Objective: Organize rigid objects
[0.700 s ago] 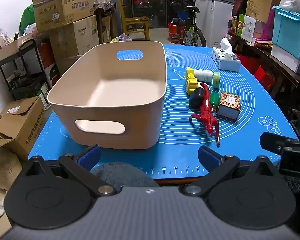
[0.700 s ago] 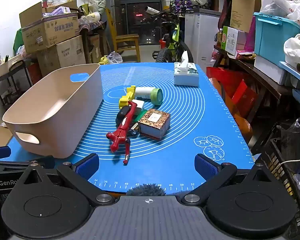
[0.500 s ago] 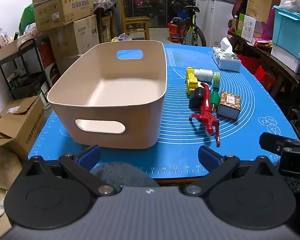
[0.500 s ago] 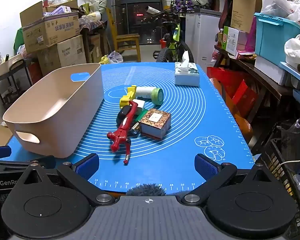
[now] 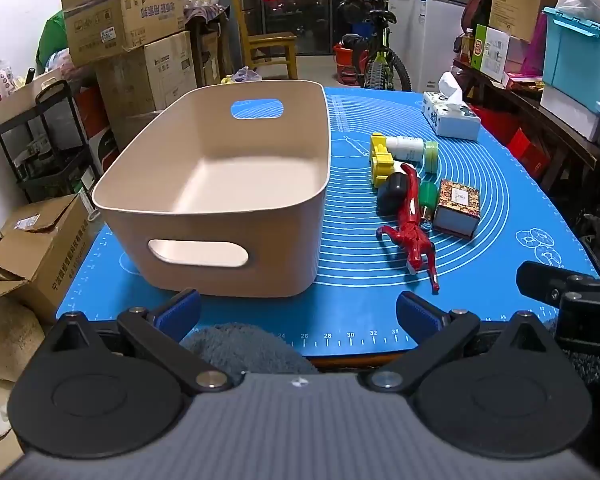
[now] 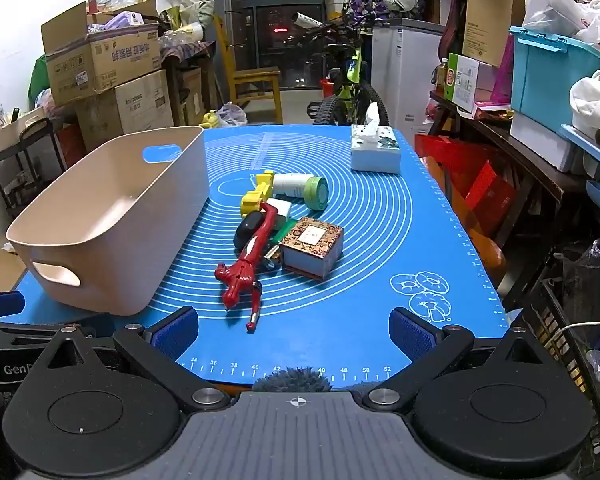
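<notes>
Both my grippers, left (image 5: 298, 314) and right (image 6: 294, 334), hover with fingers spread wide, holding nothing. Beige bin (image 5: 224, 216) sits on the counter's blue mat (image 6: 380, 220). Red figure (image 6: 248, 264), patterned box (image 6: 312, 246), yellow toy (image 6: 256, 194) and green-capped bottle (image 6: 300, 190) lie clustered beside the bin.

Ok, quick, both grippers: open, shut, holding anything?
Left gripper: open, holding nothing.
Right gripper: open, holding nothing.
</notes>
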`<state>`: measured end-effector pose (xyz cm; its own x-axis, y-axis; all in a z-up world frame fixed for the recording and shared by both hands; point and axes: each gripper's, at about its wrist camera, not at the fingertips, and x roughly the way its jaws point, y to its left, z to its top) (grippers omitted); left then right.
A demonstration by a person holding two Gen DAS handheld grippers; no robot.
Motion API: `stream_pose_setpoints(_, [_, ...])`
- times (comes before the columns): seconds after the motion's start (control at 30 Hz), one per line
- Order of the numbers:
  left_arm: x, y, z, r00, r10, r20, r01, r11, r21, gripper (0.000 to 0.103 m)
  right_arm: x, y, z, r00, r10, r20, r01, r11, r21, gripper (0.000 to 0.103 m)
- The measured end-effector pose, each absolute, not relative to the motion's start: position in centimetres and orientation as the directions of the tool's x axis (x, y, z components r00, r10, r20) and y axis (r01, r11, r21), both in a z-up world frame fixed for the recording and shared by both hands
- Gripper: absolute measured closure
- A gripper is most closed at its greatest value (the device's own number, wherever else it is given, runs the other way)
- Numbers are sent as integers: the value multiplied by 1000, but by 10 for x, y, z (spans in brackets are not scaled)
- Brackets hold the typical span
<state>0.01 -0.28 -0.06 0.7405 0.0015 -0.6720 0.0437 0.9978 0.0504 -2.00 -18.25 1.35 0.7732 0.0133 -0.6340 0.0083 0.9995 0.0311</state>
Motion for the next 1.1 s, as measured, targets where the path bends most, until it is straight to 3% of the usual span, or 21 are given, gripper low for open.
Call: stream_pose_setpoints(1.1, [1, -4, -2, 740, 2, -672, 44, 998, 51, 0, -19, -180, 12, 775, 14, -632, 8, 999, 31, 2])
